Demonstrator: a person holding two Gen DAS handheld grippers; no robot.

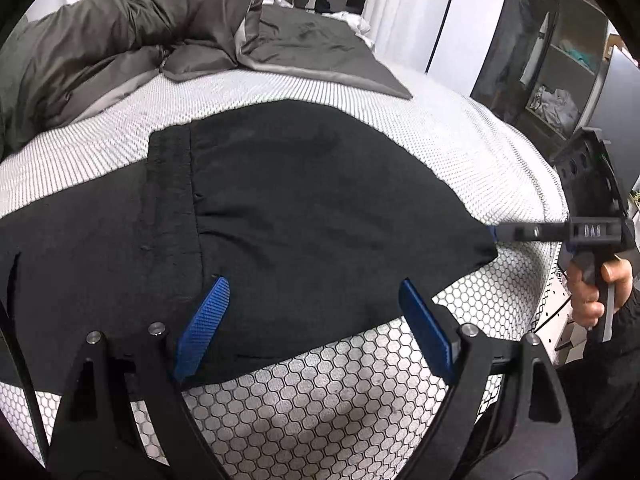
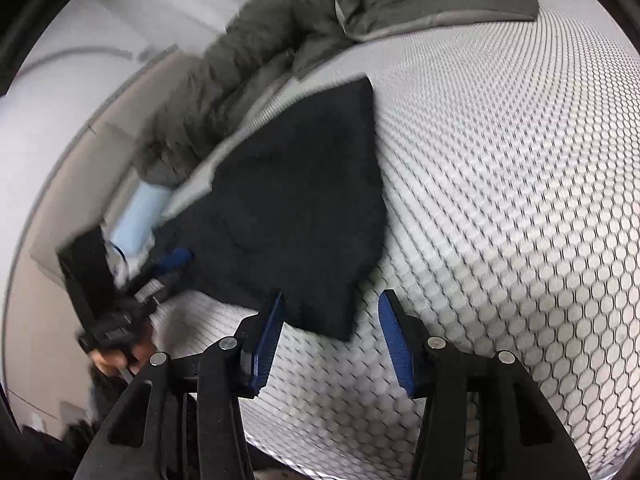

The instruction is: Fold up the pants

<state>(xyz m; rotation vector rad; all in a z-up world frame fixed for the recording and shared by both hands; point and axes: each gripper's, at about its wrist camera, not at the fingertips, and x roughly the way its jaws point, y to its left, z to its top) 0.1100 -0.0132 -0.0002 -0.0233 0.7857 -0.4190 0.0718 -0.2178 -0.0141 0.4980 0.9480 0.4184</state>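
Black pants (image 1: 280,216) lie flat and folded on a white bed with a hexagon-pattern cover (image 1: 320,408). My left gripper (image 1: 312,292) is open, its blue fingers spread over the near edge of the pants, holding nothing. My right gripper (image 2: 330,308) is open too, its jaws straddling the near corner of the pants (image 2: 296,208). In the left wrist view the right gripper (image 1: 496,234) shows side-on at the pants' right corner. In the right wrist view the left gripper (image 2: 172,260) shows at the pants' far left edge, blurred.
A grey-brown duvet (image 1: 132,36) is bunched at the far side of the bed. White curtains (image 1: 404,4) and a dark shelving unit with clothes (image 1: 552,64) stand to the right. The bed edge (image 1: 548,208) drops off near the right hand.
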